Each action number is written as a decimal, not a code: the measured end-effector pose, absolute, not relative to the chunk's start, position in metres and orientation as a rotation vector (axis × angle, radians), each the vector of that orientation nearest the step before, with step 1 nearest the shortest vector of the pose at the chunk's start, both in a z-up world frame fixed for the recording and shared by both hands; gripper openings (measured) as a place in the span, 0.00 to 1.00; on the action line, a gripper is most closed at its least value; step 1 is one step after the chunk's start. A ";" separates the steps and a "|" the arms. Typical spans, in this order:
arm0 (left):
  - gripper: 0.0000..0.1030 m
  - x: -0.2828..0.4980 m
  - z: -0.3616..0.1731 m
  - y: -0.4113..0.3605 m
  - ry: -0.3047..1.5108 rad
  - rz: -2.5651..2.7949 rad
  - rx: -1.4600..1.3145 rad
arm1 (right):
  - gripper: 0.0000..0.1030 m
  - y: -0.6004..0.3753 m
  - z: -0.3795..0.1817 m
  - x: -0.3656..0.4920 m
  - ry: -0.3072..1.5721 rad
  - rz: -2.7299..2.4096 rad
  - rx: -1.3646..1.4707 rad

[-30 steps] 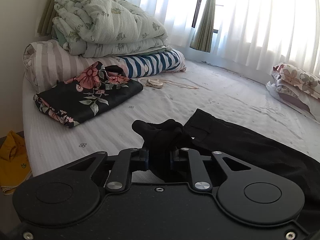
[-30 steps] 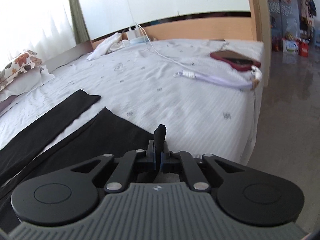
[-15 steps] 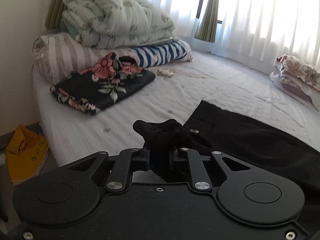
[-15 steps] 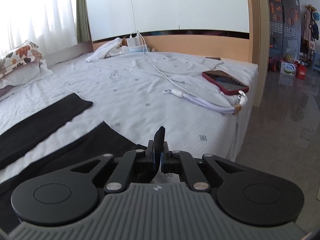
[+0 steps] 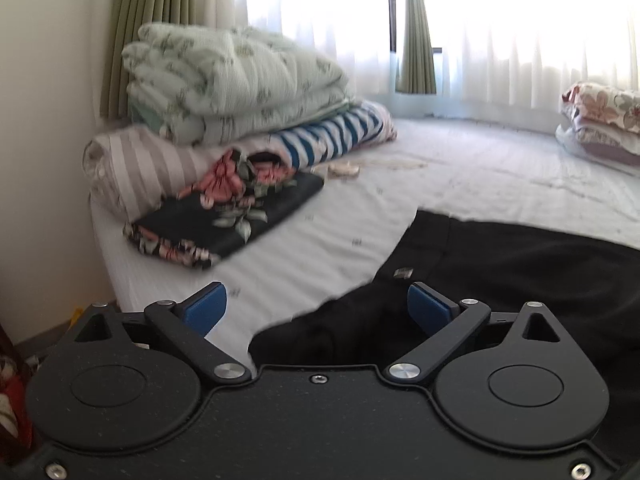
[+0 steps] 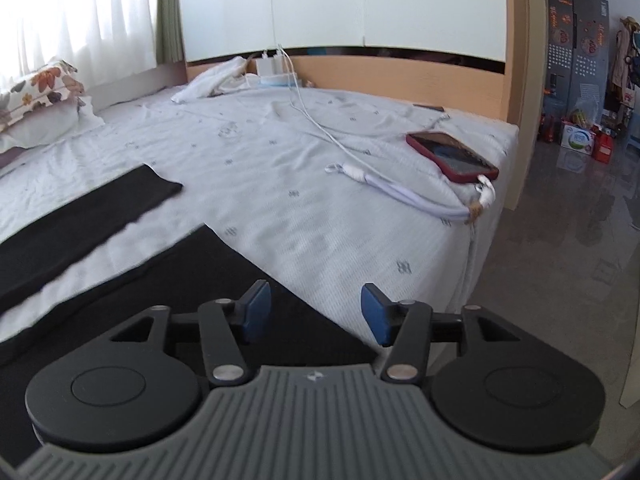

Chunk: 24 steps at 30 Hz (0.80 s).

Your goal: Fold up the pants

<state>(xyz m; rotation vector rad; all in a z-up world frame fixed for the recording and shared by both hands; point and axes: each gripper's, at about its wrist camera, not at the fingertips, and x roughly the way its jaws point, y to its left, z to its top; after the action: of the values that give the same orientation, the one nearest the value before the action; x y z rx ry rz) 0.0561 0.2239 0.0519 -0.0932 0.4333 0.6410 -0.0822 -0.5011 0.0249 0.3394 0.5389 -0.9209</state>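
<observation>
Black pants lie flat on the white bed. In the left wrist view their waist end, with a small label, lies just in front of my left gripper, which is open with nothing between its blue pads. In the right wrist view the two legs spread apart across the sheet. The near leg's hem lies under my right gripper, which is open and empty.
Folded quilts and a floral black cloth are stacked at the bed's left end. A red phone with a white cable lies near the right bed edge. Floral pillows lie by the window. Floor lies beyond the bed edge.
Both grippers have opened and let go of the pants. The waist and the leg hem now lie on the bed.
</observation>
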 end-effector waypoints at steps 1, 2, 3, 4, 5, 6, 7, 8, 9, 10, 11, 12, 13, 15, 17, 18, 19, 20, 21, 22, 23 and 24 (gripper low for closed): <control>0.95 0.059 0.058 0.223 0.428 0.629 -0.094 | 0.72 -0.499 0.032 -0.081 0.534 -0.914 0.331; 0.96 0.062 0.065 0.223 0.425 0.611 -0.102 | 0.74 -0.497 0.038 -0.079 0.529 -0.904 0.323; 0.96 0.066 0.072 0.223 0.423 0.587 -0.116 | 0.77 -0.495 0.045 -0.077 0.522 -0.888 0.321; 0.96 0.070 0.079 0.222 0.421 0.559 -0.132 | 0.80 -0.493 0.052 -0.074 0.515 -0.870 0.323; 0.97 0.075 0.087 0.221 0.416 0.529 -0.149 | 0.82 -0.492 0.060 -0.071 0.507 -0.852 0.327; 0.98 0.081 0.094 0.221 0.413 0.498 -0.164 | 0.86 -0.489 0.067 -0.068 0.498 -0.835 0.330; 0.99 0.088 0.101 0.220 0.418 0.469 -0.179 | 0.89 -0.487 0.074 -0.063 0.489 -0.816 0.331; 1.00 0.097 0.108 0.219 0.430 0.439 -0.192 | 0.89 -0.485 0.081 -0.059 0.480 -0.799 0.330; 1.00 0.106 0.113 0.219 0.446 0.409 -0.205 | 0.91 -0.483 0.087 -0.053 0.473 -0.783 0.330; 1.00 0.117 0.117 0.219 0.469 0.378 -0.222 | 0.94 -0.482 0.093 -0.046 0.468 -0.768 0.332; 1.00 0.128 0.120 0.219 0.495 0.353 -0.241 | 0.96 -0.481 0.098 -0.040 0.465 -0.752 0.336; 1.00 0.139 0.121 0.221 0.519 0.334 -0.263 | 0.99 -0.481 0.103 -0.033 0.463 -0.736 0.342; 1.00 0.152 0.121 0.223 0.545 0.323 -0.290 | 1.00 -0.480 0.106 -0.026 0.462 -0.718 0.351; 1.00 0.180 0.118 0.227 0.599 0.314 -0.336 | 1.00 -0.480 0.112 -0.010 0.468 -0.684 0.369; 1.00 0.209 0.113 0.232 0.668 0.306 -0.377 | 1.00 -0.481 0.116 0.007 0.482 -0.658 0.394; 1.00 0.223 0.109 0.235 0.699 0.308 -0.403 | 1.00 -0.481 0.116 0.017 0.493 -0.647 0.410; 1.00 0.235 0.105 0.237 0.724 0.308 -0.425 | 1.00 -0.482 0.117 0.026 0.507 -0.637 0.428; 1.00 0.248 0.101 0.239 0.749 0.307 -0.447 | 1.00 -0.483 0.117 0.036 0.522 -0.627 0.447; 1.00 0.259 0.096 0.241 0.767 0.306 -0.464 | 1.00 -0.484 0.116 0.046 0.536 -0.615 0.465; 1.00 0.271 0.091 0.244 0.784 0.314 -0.484 | 1.00 -0.485 0.115 0.056 0.549 -0.604 0.481; 1.00 0.281 0.085 0.247 0.797 0.329 -0.502 | 1.00 -0.486 0.113 0.065 0.560 -0.597 0.498; 1.00 0.291 0.079 0.250 0.810 0.351 -0.524 | 1.00 -0.487 0.112 0.075 0.571 -0.593 0.516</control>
<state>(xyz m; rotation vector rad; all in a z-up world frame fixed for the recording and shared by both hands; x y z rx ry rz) 0.2913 0.2505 0.0786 -0.5244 0.8101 0.3511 0.0748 -0.4875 0.1117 0.5161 0.5706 -0.5927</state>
